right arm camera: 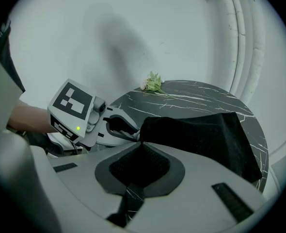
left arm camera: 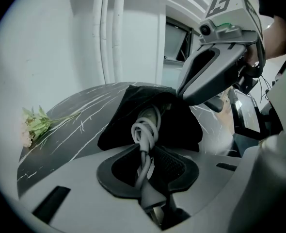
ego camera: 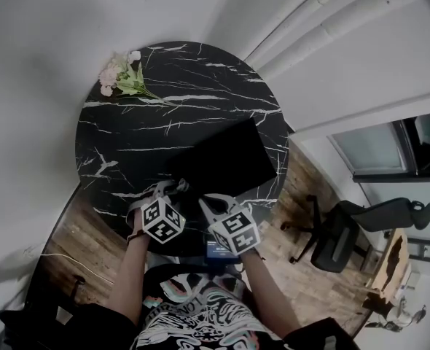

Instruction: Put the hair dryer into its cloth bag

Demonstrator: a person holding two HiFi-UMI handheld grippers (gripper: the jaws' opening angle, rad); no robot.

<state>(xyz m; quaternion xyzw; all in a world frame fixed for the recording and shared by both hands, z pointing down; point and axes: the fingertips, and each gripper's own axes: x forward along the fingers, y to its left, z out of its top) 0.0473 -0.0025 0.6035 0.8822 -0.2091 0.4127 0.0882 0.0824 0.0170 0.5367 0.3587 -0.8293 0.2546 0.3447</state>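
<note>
On the round black marble table point(ego camera: 127, 133), my left gripper point(left arm camera: 144, 152) pinches the coiled white cord point(left arm camera: 144, 130) of the hair dryer point(left arm camera: 150, 114), which lies in the cloth bag point(left arm camera: 133, 110) mouth just beyond, while my right gripper point(right arm camera: 139, 147) clamps that bag's near edge.

Pink flower sprig point(ego camera: 120, 75) at the far edge of a round black marble table point(ego camera: 127, 133); office chair point(ego camera: 339, 235) apart

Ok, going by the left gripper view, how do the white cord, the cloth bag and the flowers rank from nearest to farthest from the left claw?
1. The white cord: clamped in the left claw itself.
2. The cloth bag: directly ahead, at centre.
3. The flowers: far off to the left, well beyond the bag.
</note>
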